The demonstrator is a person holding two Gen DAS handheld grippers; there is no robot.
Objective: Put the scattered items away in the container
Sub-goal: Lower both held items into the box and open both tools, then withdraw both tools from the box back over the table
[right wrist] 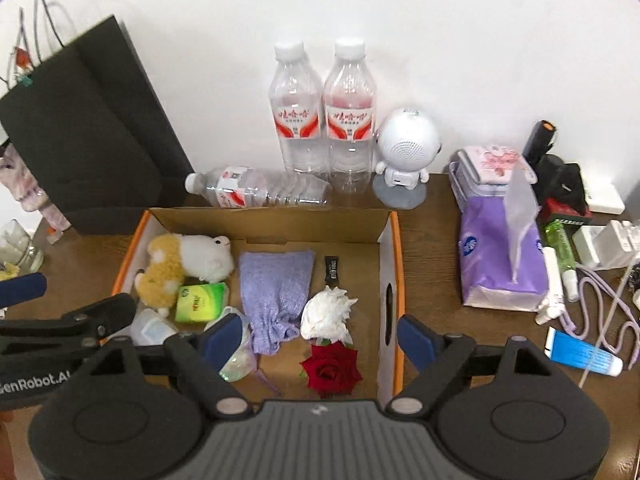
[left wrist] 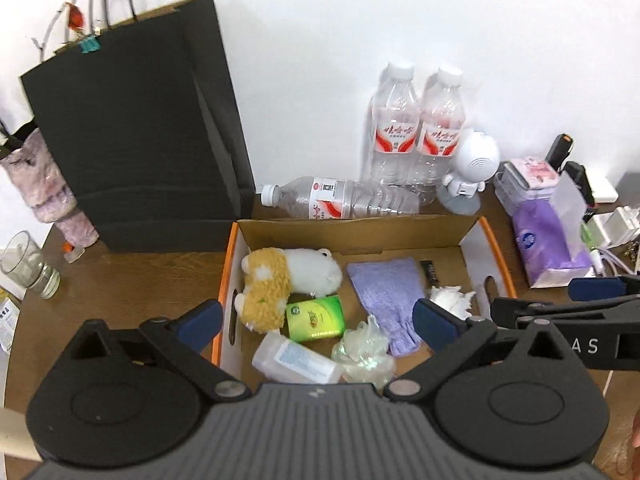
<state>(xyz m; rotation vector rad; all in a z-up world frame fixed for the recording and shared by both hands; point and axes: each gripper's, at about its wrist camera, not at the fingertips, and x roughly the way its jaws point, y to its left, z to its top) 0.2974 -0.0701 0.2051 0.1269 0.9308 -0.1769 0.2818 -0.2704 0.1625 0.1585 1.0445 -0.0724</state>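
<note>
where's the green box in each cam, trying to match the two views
Left wrist: the green box lies in the cardboard box, centre of frame, just above the open left gripper, below the plush toy.
Right wrist: the green box sits left of centre, below the plush toy, left of the purple cloth.
Shared landmark: the purple cloth.

The open cardboard box (right wrist: 394,264) holds a plush toy (right wrist: 188,264), purple cloth (right wrist: 276,292), green packet (right wrist: 200,302) and red rose (right wrist: 331,372).
</note>
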